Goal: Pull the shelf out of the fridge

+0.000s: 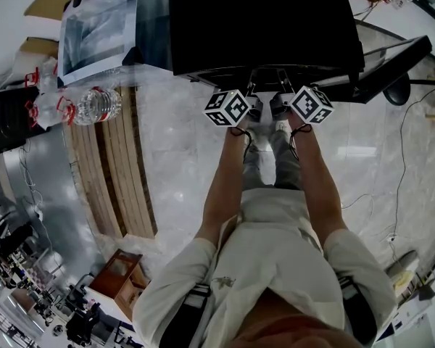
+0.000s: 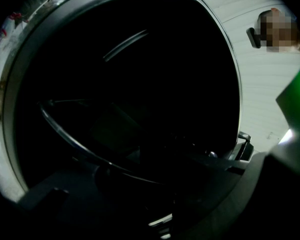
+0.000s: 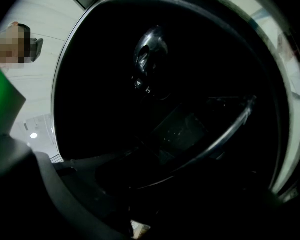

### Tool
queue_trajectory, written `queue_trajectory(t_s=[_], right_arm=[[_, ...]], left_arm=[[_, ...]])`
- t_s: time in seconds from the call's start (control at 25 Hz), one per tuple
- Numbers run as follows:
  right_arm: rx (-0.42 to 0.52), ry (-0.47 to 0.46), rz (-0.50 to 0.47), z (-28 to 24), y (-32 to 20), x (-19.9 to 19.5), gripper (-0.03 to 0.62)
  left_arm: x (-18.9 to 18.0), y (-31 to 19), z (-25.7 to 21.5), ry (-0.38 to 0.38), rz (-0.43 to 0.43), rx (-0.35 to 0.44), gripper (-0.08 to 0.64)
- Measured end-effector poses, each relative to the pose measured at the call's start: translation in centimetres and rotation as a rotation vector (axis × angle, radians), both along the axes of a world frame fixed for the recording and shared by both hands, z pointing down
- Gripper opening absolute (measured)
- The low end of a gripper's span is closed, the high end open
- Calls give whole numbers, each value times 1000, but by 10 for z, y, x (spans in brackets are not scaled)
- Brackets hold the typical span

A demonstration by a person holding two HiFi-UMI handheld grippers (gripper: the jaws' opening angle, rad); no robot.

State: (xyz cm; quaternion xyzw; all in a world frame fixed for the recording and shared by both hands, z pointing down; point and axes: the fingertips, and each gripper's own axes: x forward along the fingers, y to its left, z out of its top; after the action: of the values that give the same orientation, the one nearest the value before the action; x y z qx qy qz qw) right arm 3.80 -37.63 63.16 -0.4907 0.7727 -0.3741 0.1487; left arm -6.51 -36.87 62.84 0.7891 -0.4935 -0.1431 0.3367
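The black fridge (image 1: 261, 20) stands open in front of me in the head view. Both grippers reach into its front opening, side by side, marker cubes toward me. My left gripper (image 1: 254, 106) is shut. In the left gripper view the shelf's thin front rim (image 2: 80, 144) curves down into the dark where the jaws (image 2: 162, 219) are. My right gripper (image 1: 281, 104) sits close beside it. The right gripper view shows the same shelf rim (image 3: 225, 134) arcing toward its jaws (image 3: 140, 224); the dark hides how those jaws stand.
The fridge's dark door (image 1: 391, 64) stands open at the right. A wooden pallet (image 1: 116, 172) and plastic water bottles (image 1: 94, 106) lie to the left on the marble floor. A cable (image 1: 402, 165) trails at the right. A glossy fitting (image 3: 150, 51) hangs inside the fridge.
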Motion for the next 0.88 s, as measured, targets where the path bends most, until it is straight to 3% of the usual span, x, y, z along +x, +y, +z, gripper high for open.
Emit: queue_trajectory(t_s=[0.88], right_arm=[[33,12,10,-27,28,1,126]], left_arm=[[1,28,-25,16,30,9,160]])
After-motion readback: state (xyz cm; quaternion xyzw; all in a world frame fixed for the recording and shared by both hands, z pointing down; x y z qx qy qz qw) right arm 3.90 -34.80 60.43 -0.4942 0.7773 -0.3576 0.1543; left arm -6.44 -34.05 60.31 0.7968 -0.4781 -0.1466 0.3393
